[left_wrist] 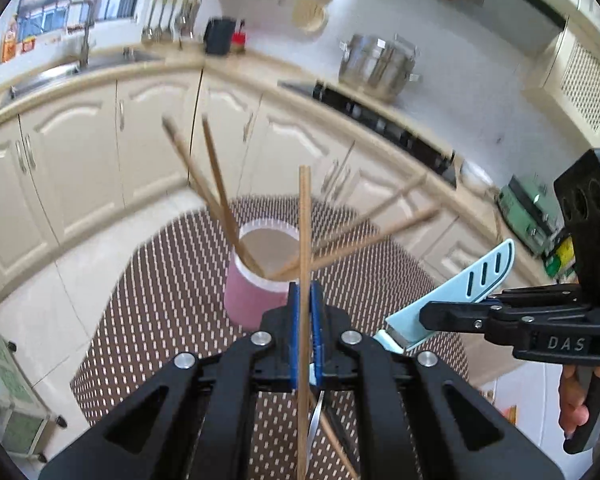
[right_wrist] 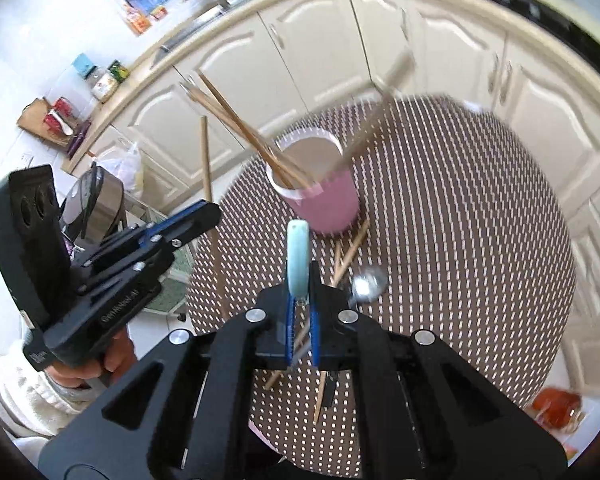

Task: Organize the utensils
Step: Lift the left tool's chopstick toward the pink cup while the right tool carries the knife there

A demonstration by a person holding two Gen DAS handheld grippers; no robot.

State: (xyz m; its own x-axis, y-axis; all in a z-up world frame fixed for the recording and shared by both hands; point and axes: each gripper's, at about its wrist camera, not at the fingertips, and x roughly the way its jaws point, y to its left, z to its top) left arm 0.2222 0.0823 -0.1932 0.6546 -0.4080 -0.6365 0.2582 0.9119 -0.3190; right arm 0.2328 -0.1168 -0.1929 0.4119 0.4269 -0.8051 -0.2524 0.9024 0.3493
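Observation:
A pink cup stands on a round dotted table and holds several wooden chopsticks. My left gripper is shut on one upright chopstick, held just short of the cup. My right gripper is shut on a light blue sheathed knife, held above the table to the cup's right. A metal spoon and loose chopsticks lie on the table near the cup.
Cream kitchen cabinets curve behind the table. A steel pot sits on the counter by a black cooktop. A small cart stands at the left. A red packet lies at the table's right edge.

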